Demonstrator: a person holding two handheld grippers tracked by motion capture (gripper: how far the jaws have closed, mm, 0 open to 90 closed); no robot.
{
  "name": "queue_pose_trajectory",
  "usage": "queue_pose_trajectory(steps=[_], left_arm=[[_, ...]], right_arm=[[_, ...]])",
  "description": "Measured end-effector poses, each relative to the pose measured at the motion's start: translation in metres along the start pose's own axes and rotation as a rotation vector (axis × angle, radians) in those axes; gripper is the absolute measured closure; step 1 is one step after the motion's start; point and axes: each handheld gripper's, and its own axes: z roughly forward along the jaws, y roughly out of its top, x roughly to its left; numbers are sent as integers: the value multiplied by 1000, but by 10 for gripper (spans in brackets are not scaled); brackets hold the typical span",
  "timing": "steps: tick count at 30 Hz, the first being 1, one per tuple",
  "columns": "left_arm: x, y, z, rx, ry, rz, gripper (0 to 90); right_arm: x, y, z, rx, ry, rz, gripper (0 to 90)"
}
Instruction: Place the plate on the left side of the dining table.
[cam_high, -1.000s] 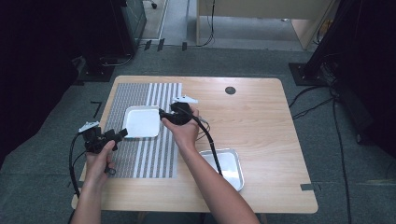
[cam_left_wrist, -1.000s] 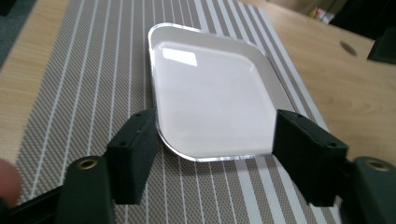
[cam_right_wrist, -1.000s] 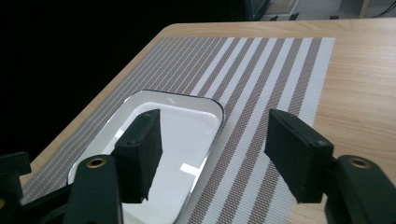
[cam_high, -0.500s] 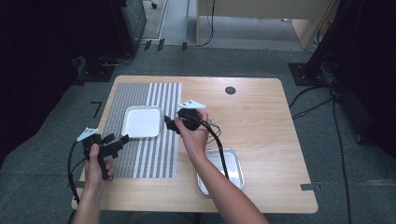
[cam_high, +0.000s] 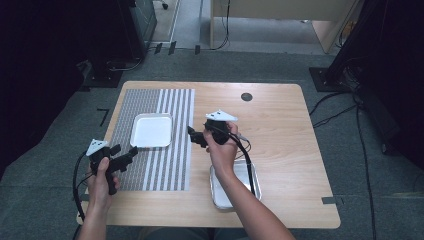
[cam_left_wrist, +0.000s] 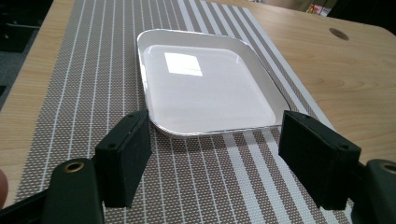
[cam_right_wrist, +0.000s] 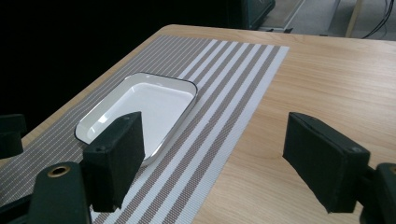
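Two hand-held grippers are over the table (cam_high: 280, 115), one in each hand of the person. The left hand-held gripper (cam_high: 131, 151) is near the front left part of the striped placemat (cam_high: 150, 165), and its jaws point toward the white tray (cam_high: 151, 131) that lies flat on this mat. In the left gripper view the two black jaws stand wide apart with nothing between them; the near edge of the white tray (cam_left_wrist: 205, 84) is a little ahead of them, and the pads do not touch it.

The right hand-held gripper (cam_high: 192, 134) is above the bare wood just beside the right edge of the placemat, and it points to the left, toward the same tray. Its jaws have just been opening, and in the right gripper view they are far apart and hold nothing. In that view the white tray (cam_right_wrist: 140, 105) lies further off on the striped placemat (cam_right_wrist: 224, 79), partly behind the left jaw, and the right jaw is over the plain wood of the table (cam_right_wrist: 336, 79).

A second tray, the silver tray (cam_high: 250, 175), rests on the table near the front edge, to the right of the mat. The right forearm crosses over it, so a part of it is hidden; it seems empty, but I cannot tell this for sure. A small dark round hole (cam_high: 246, 96) is in the far part of the table top.
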Motion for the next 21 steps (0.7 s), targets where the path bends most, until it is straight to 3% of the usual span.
queue_pose_trajectory(steps=[5, 16, 21], left_arm=[[-6, -3, 3, 18, 26, 13, 186], [-6, -15, -1, 1, 64, 44, 139], [-3, -20, -4, 4, 73, 41, 135]], right_arm=[[-9, -4, -11, -4, -8, 15, 210], [-23, -17, -28, -5, -25, 26, 212], [-31, -26, -37, 1, -37, 29, 212]])
